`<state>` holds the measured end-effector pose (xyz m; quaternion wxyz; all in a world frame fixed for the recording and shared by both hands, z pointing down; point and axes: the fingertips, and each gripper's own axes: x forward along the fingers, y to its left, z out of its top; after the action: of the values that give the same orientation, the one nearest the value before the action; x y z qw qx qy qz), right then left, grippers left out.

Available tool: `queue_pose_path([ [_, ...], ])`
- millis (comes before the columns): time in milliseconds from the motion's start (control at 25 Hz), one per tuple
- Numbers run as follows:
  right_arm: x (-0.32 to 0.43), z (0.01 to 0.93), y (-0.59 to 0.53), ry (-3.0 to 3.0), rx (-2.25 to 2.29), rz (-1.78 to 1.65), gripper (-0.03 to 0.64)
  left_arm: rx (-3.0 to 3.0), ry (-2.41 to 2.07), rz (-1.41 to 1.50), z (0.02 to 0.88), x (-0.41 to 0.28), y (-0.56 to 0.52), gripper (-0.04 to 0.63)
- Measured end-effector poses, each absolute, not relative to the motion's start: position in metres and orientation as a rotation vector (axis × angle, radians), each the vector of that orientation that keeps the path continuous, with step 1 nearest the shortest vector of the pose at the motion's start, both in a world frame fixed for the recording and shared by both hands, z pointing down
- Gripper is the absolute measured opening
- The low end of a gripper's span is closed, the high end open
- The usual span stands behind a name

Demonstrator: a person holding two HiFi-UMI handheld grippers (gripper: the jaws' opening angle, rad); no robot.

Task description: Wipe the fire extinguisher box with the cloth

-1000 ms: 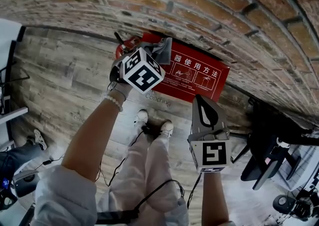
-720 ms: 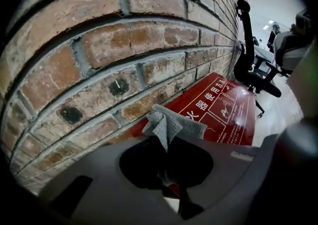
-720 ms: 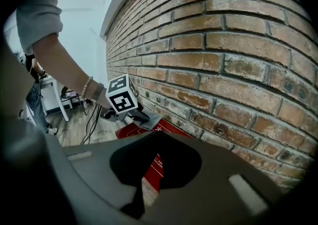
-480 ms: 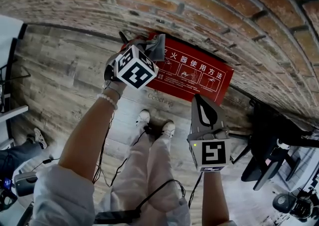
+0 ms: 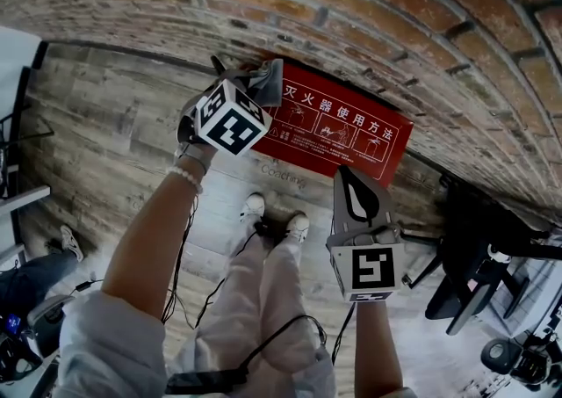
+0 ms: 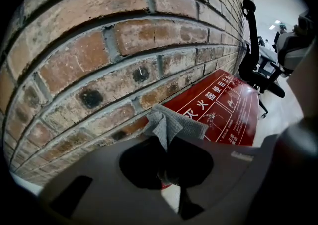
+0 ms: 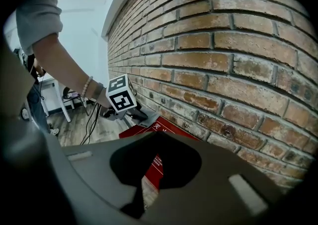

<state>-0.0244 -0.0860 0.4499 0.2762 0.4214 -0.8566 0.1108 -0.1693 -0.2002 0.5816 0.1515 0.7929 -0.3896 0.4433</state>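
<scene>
Two-handed, at the foot of a brick wall (image 5: 395, 27): pinches a grey cloth (image 6: 167, 123) in the left gripper (image 5: 256, 85), jaws closed on its bunched fold, and holds it against the left end of the red fire extinguisher box (image 5: 344, 133), close by the bricks. Holds the right gripper (image 5: 349, 173) well apart from the cloth, jaws together with nothing between them, above the wooden floor (image 5: 105, 124) just in front of the box's right half, tips pointed toward the wall.
</scene>
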Motion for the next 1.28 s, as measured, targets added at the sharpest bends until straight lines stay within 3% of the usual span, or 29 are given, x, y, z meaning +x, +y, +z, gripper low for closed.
queue_pose_path([
  [280,-0.018,0.448,-0.084,-2.303,1.143,0.302,0.009,2.297,-1.125,1.241,0.578,-0.169,-0.198,0.014],
  [480,-0.008,0.442,-0.078,-2.300,1.164,0.306,0.009,2.318,-1.136,1.066,0.554,-0.166,-0.182,0.014],
  [680,0.005,0.433,-0.075,-2.299,1.193,0.307,0.009,2.376,-1.119,1.111,0.534,-0.161,-0.160,0.014],
  [1280,0.061,0.420,-0.054,-2.284,1.275,0.334,0.009,2.543,-0.999,1.023,0.481,-0.065,-0.114,0.014],
])
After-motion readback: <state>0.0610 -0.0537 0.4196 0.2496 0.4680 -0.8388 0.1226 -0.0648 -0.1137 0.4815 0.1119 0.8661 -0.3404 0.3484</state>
